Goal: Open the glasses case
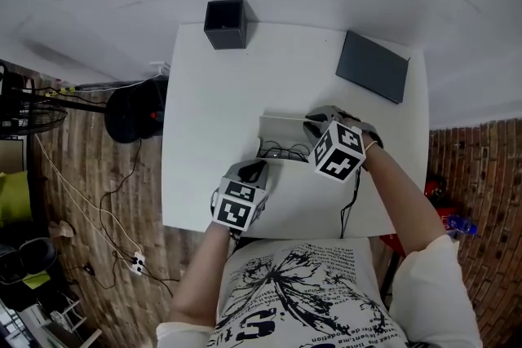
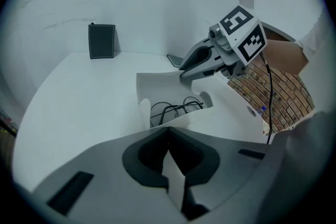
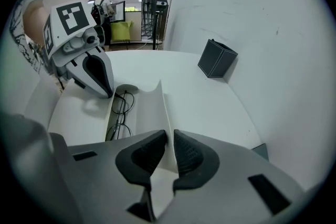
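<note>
The glasses case sits open on the worktop, with glasses inside. The left tongs pinch its near wall. The right tongs clamp its raised lid.

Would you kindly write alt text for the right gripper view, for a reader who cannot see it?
The right gripper pinches the raised white lid of an open glasses case holding glasses; the left gripper is at its far end.

The case has its 3 o'clock end hidden under the right gripper; its wall covers part of the glasses. Far person, 11 o'clock: too small.
</note>
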